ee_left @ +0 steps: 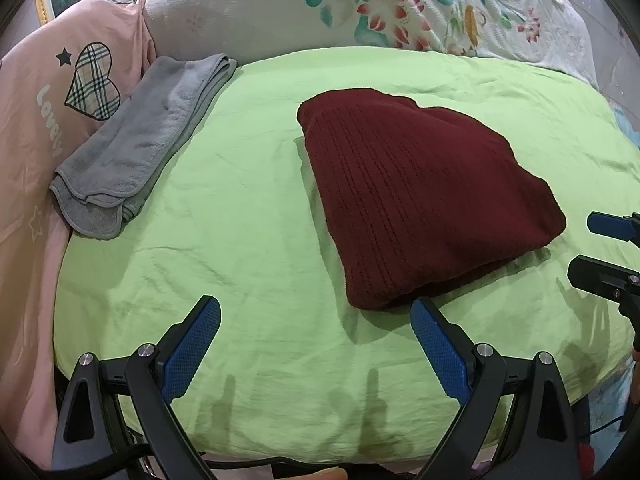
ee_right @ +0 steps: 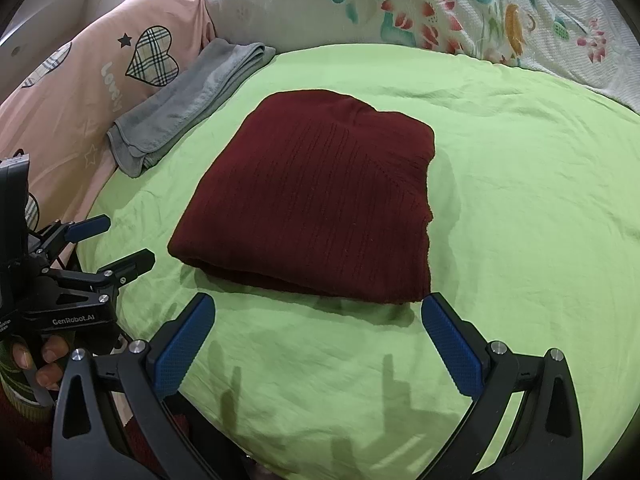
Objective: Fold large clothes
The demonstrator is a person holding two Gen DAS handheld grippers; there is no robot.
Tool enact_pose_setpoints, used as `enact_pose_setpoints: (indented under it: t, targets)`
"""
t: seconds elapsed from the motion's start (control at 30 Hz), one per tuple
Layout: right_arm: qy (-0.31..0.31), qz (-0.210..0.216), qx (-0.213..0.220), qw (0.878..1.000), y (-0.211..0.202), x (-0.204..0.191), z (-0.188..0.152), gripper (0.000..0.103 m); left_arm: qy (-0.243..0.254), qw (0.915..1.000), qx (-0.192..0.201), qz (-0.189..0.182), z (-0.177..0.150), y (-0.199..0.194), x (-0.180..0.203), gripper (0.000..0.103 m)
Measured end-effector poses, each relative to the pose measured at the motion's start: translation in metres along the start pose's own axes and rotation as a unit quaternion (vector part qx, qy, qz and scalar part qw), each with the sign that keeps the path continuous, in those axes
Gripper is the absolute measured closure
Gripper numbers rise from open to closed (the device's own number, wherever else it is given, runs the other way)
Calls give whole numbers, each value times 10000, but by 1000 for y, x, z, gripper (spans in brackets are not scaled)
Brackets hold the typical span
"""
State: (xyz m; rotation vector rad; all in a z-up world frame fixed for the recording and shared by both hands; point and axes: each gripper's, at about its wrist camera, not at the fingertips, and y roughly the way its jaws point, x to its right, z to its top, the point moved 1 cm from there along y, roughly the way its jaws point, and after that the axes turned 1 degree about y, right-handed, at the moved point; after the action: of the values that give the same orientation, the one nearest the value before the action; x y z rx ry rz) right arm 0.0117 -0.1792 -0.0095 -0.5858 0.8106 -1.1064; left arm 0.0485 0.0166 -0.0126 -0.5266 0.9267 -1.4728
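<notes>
The dark red knit sweater [ee_right: 316,196], folded into a thick bundle on the green bed sheet [ee_right: 520,220], looks soft, floppy and best pinched at its near corners by the left gripper [ee_left: 316,344] and right gripper [ee_right: 318,340], both jaws wide open and empty.

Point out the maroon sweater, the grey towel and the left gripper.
maroon sweater [ee_right: 320,200]: right wrist view, middle of folded top.
grey towel [ee_left: 136,140]: left wrist view, middle of folded top.
left gripper [ee_left: 316,344]: left wrist view, between fingertips.
</notes>
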Motion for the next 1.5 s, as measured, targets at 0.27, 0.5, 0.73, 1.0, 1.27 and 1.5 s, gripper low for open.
enact_pose_setpoints:
  t: [0.27,0.5,0.73,1.0,1.27,1.5]
  targets:
    - [10,4,9,10000,-1,1,-1,0,8,10000,24,-16,0,-2,1,7]
    - [6,5,26,10000,-3,0,-1,0,11,9999,90,-45,1,-6,0,7]
    - [-4,5,43,10000,-7,-3,-1,0,8,9999,113,-69,0,-8,-2,7]
    - [-17,15,54,10000,-9,-7,-2,0,-2,9998,141,-123,1,-10,-6,7]
    - [-28,16,69,10000,-10,-11,-3,0,-5,9998,168,-124,1,-11,-6,7]
    - [-26,21,68,10000,-10,-11,-3,0,-2,9998,187,-112,1,-12,-5,7]
